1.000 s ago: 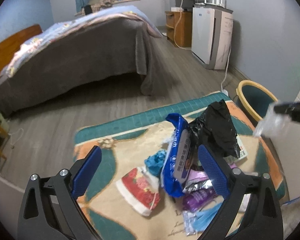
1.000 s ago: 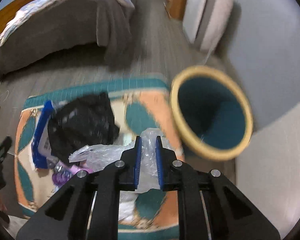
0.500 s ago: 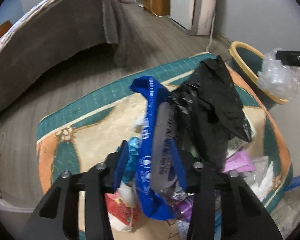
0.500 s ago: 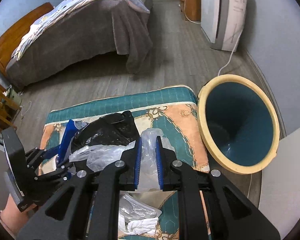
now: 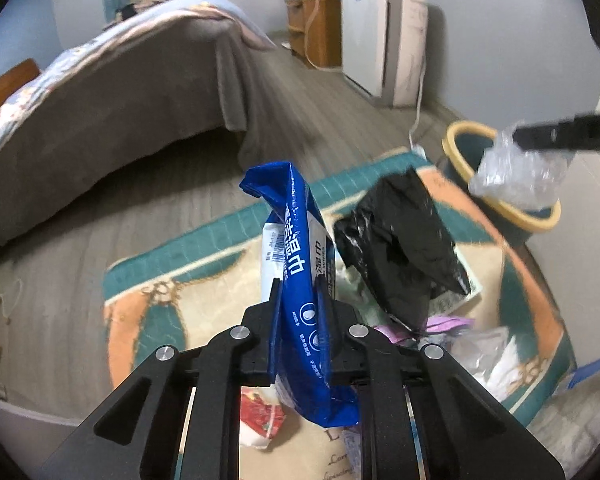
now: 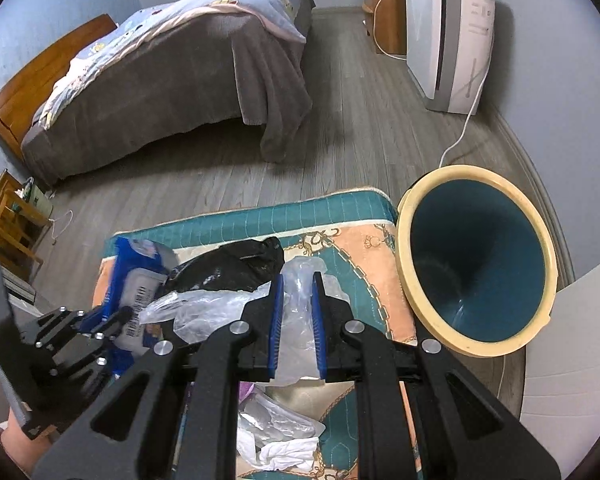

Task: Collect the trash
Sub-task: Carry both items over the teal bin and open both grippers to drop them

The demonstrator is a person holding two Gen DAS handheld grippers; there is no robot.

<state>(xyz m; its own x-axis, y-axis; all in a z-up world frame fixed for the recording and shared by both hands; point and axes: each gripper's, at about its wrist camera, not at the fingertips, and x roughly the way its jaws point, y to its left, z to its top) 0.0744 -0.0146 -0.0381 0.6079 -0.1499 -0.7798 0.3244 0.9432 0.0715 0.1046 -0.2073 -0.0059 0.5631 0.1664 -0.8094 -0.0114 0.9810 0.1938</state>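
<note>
A blue wet-wipe packet (image 5: 306, 280) with white lettering and a barcode label stands upright, pinched low between the closed fingers of the left gripper (image 5: 300, 292), its crumpled top bent over. Just beside it, a crinkled black plastic bag (image 5: 400, 248) rises from the pile on the patterned rug (image 5: 148, 320). A clear crumpled plastic bag (image 6: 296, 312) is clamped between the blue pads of the right gripper (image 6: 296, 308), held near the teal waste bin (image 6: 476, 264) with a cream rim, which stands open-mouthed at the rug's edge. White tissue (image 6: 284, 450), a purple wrapper (image 5: 446, 324) and a red-patterned paper cup (image 5: 258, 420) lie on the rug.
</note>
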